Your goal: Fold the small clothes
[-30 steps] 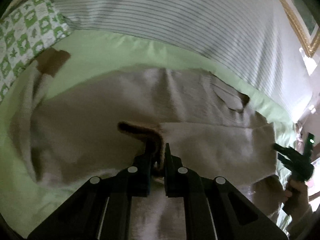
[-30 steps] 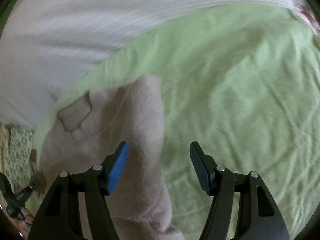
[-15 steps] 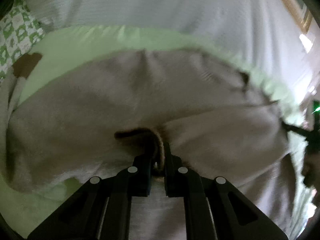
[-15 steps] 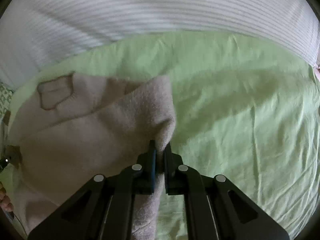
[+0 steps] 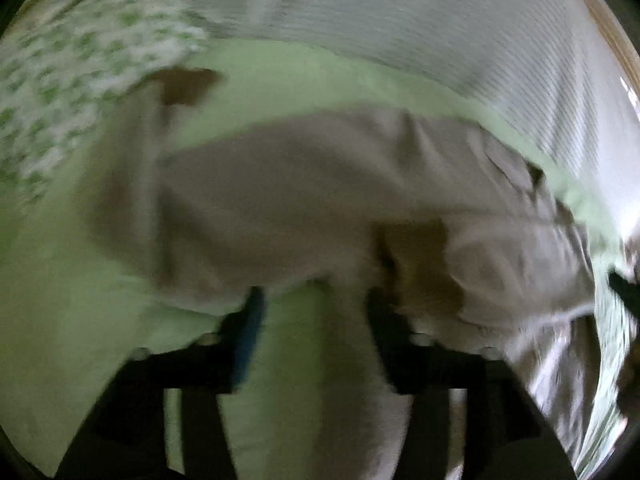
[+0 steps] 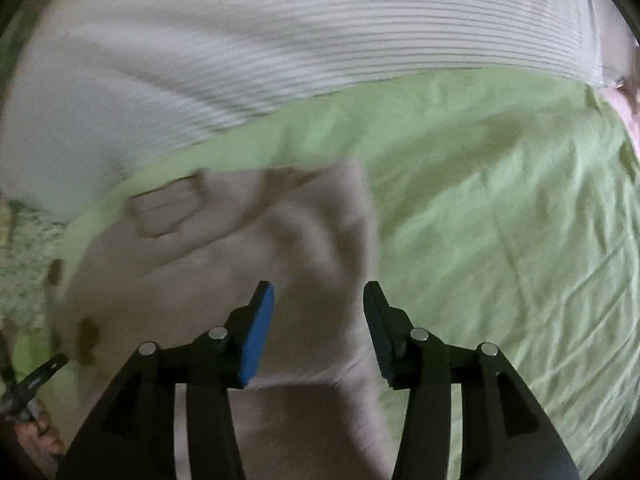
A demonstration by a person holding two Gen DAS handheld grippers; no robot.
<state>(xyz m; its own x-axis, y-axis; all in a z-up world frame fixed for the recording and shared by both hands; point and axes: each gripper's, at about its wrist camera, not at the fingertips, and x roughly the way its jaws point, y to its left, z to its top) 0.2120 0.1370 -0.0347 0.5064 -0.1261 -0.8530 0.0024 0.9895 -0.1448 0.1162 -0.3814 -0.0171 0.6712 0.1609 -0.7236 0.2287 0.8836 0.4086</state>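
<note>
A small beige knit garment (image 5: 320, 192) with brown cuffs lies on the green sheet (image 5: 80, 320). In the blurred left wrist view my left gripper (image 5: 316, 308) hangs over its near edge with its jaws opening and nothing pressed between them. One brown cuff (image 5: 420, 256) rests just past the right finger. In the right wrist view my right gripper (image 6: 320, 308) hovers above the folded beige garment (image 6: 312, 248); its jaws are opening too, with the cloth below them, not gripped. A patch pocket (image 6: 164, 208) shows at the left.
A white striped cover (image 6: 280, 60) lies along the far side of the sheet, and a green patterned pillow (image 5: 80, 80) sits at the left. A wide stretch of wrinkled green sheet (image 6: 520, 260) runs to the right of the garment. A hand (image 6: 36, 436) shows at the lower left.
Half a second ago both grippers were shut on the garment's cloth; both have now let go and opened. The brown cuff has dropped onto the garment, and the left gripper has slid sideways.
</note>
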